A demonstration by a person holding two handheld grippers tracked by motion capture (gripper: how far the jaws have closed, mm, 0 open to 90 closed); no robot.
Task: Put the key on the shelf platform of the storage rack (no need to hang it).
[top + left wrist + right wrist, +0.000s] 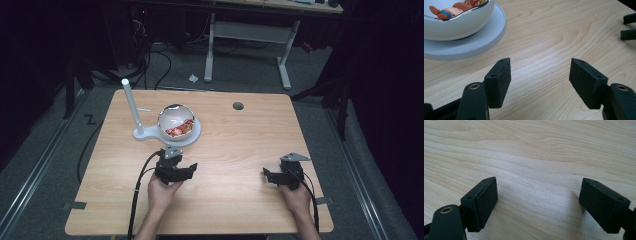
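Observation:
A shiny white bowl (175, 122) sits on a round white base (196, 134) at the back left of the wooden table (235, 145). Inside it lie red and orange pieces, among them a small toy figure (450, 11). In the left gripper view, the bowl (459, 26) and its base (489, 35) lie ahead to the left. My left gripper (189, 169) (540, 68) rests just in front of the base, open, with bare wood between its pads. My right gripper (267, 176) (537, 188) is open over bare wood at the right, and its jaw tips (629, 26) point toward the left one.
A white post (131, 106) stands upright on an arm of the base, left of the bowl. A grey cable hole (238, 105) sits near the table's far edge. Beyond the table are a white desk frame (285, 60) and cables on the floor.

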